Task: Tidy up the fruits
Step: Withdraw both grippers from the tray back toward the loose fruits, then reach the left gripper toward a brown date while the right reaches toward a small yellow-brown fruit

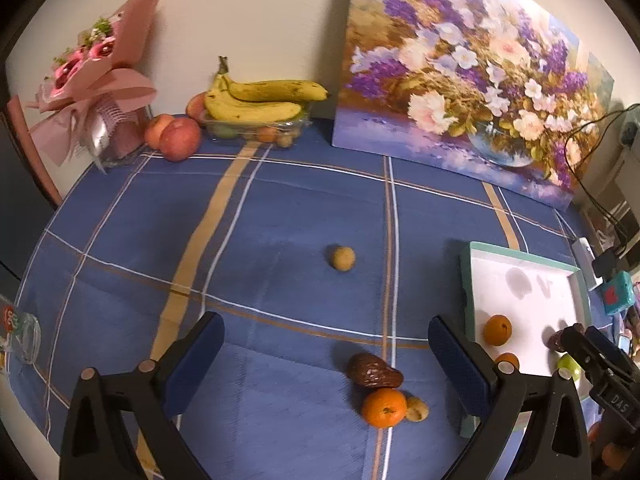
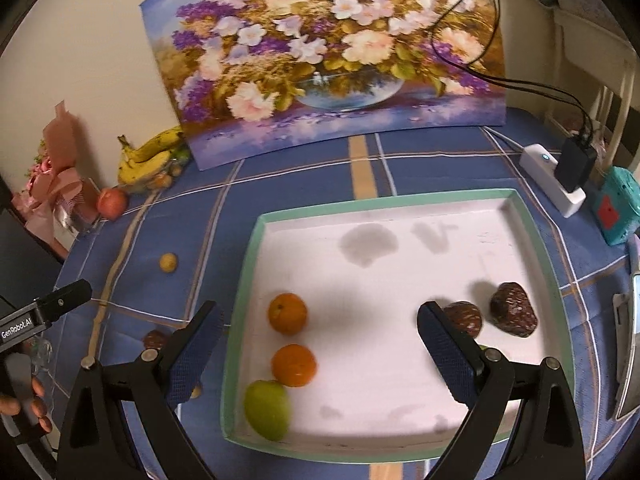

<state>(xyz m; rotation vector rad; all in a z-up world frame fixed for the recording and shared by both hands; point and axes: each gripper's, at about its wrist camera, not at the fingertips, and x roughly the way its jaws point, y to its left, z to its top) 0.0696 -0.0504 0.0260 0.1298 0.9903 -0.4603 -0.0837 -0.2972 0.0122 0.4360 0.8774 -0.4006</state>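
Note:
A white tray with a green rim (image 2: 520, 204) lies on the blue checked cloth; it also shows in the left wrist view (image 1: 466, 280). It holds two oranges (image 2: 287, 313) (image 2: 294, 365), a green fruit (image 2: 267, 409) and two brown fruits (image 2: 514, 309) (image 2: 464, 316). My right gripper (image 2: 320, 352) hangs open and empty over the tray. My left gripper (image 1: 326, 360) is open and empty above a brown fruit (image 1: 374, 370), an orange (image 1: 383, 407) and a small tan fruit (image 1: 417, 409) on the cloth. Another small tan fruit (image 1: 342, 257) lies farther out.
Bananas (image 1: 256, 100) lie on a clear box of fruit by the wall, with apples (image 1: 179, 138) beside it. A flower painting (image 1: 460, 80) leans on the wall. A pink bouquet (image 1: 92, 80) stands at the left. A power strip (image 2: 554, 180) and teal gadget (image 2: 618, 208) sit at the right.

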